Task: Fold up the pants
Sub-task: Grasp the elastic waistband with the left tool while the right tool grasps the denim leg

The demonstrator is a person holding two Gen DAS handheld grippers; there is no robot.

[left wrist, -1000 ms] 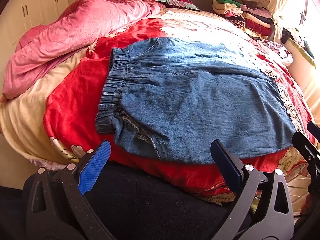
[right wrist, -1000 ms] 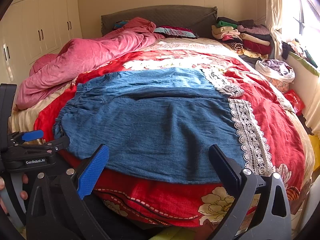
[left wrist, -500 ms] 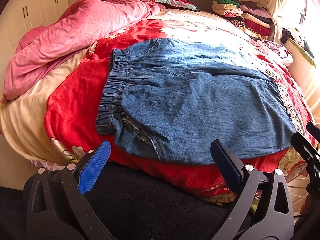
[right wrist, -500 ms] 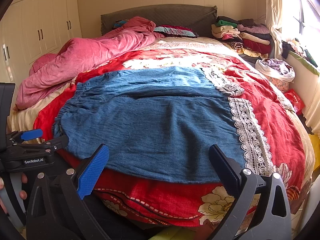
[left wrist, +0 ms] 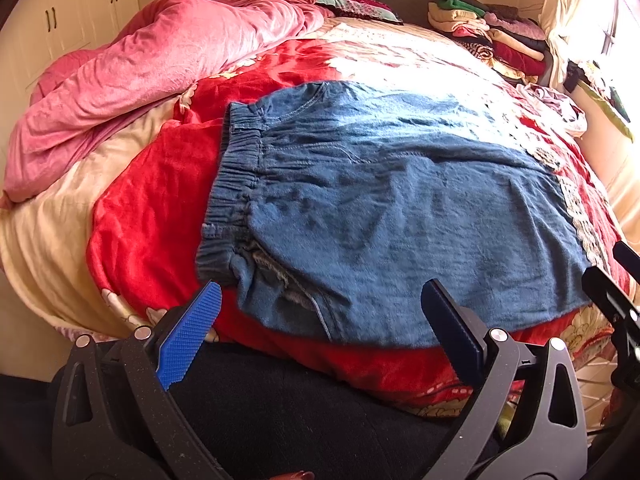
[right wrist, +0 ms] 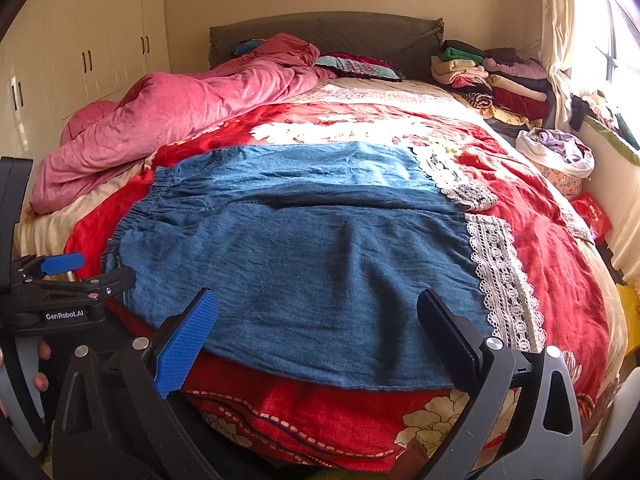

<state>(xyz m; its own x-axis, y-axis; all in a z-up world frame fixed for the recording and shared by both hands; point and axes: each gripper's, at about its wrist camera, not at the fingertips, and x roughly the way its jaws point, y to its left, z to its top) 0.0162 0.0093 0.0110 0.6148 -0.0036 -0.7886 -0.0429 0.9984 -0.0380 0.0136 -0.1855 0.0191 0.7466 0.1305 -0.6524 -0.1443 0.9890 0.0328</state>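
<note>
Blue denim pants point(left wrist: 400, 216) lie flat across the red bedspread point(left wrist: 148, 216), elastic waistband to the left, white lace cuffs point(right wrist: 500, 276) to the right. They also show in the right wrist view point(right wrist: 312, 256). My left gripper point(left wrist: 320, 296) is open and empty, hovering just short of the pants' near edge by the waistband end. My right gripper point(right wrist: 316, 300) is open and empty over the near edge toward the cuff end. The left gripper also shows at the left of the right wrist view point(right wrist: 76, 276).
A crumpled pink quilt point(right wrist: 180, 120) lies along the bed's left side. A stack of folded clothes point(right wrist: 492, 76) sits at the far right by the headboard. A bag of clothes point(right wrist: 556, 156) stands beside the bed on the right. White wardrobes point(right wrist: 80, 52) line the left wall.
Both grippers have crept slightly forward toward the pants' near edge. The pants have not moved.
</note>
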